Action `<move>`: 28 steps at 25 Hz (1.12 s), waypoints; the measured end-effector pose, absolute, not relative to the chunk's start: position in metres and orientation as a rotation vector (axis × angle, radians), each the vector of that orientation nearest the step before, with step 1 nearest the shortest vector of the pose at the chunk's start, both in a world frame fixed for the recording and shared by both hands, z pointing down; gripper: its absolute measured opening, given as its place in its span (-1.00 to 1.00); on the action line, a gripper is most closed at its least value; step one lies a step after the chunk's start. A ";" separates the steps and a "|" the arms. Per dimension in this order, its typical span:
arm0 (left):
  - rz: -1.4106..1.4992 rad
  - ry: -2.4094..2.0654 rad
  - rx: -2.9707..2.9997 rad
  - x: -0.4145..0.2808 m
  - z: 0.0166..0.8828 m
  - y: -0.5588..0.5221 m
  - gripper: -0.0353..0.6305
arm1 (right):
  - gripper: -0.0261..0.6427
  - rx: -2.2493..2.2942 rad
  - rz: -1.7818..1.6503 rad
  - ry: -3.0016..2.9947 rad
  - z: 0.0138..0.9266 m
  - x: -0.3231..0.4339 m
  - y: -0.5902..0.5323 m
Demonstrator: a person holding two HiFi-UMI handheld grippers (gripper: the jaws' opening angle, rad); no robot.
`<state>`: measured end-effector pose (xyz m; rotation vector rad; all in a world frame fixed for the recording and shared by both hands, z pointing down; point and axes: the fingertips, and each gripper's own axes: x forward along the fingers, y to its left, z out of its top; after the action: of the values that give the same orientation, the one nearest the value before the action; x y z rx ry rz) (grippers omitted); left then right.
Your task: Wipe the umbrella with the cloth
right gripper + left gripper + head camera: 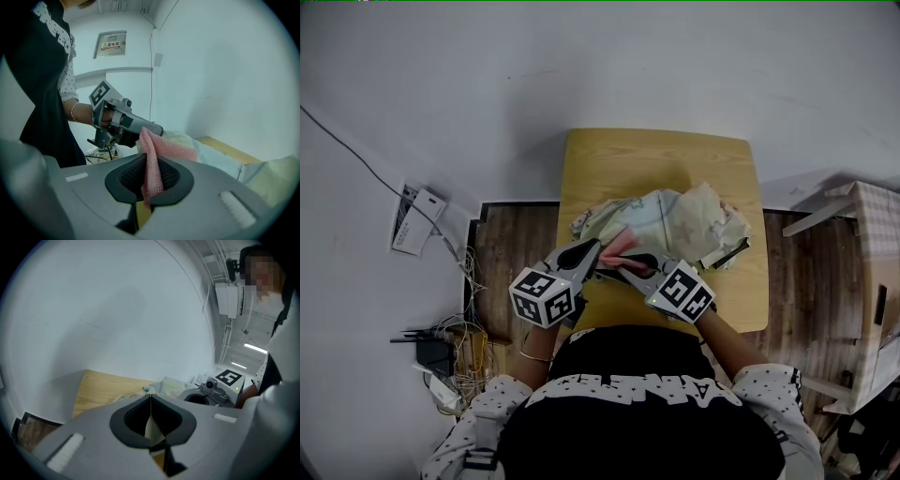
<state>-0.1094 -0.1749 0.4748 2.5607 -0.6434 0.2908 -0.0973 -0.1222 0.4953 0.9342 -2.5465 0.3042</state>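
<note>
While the jaws of our left gripper (150,397) pinch the umbrella (675,217) at its near edge, our right gripper (149,160) clamps the pink cloth (165,147) just beside; the rest lies far and right.

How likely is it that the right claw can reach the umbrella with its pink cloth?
Probably yes. The right claw, shut on the pink cloth, sits right beside the crumpled umbrella on the table; nothing seems to stand between them.

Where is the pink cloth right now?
The pink cloth is clamped in the right gripper, centre of the head view. It sits at the near-left edge of the crumpled umbrella on the wooden table, beside the left gripper.
</note>
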 end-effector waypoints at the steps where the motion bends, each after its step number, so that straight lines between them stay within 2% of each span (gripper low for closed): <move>1: 0.292 -0.644 2.561 -0.109 0.475 -0.175 -0.88 | -0.82 0.925 0.305 -2.551 0.495 -0.098 -0.120; 17: 0.299 -0.650 2.567 -0.109 0.474 -0.168 -0.88 | -0.82 0.816 0.316 -2.615 0.488 -0.110 -0.093; 22: 0.303 -0.653 2.568 -0.110 0.476 -0.170 -0.88 | -0.82 0.792 0.194 -2.722 0.464 -0.112 -0.083; 28: 0.302 -0.632 2.577 -0.107 0.475 -0.168 -0.88 | -0.82 1.041 0.082 -2.744 0.434 -0.077 -0.100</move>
<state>-0.1066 -0.1685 0.4754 2.5769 -0.6325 0.3023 -0.0768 -0.1004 0.4341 1.0415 -2.7443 0.0818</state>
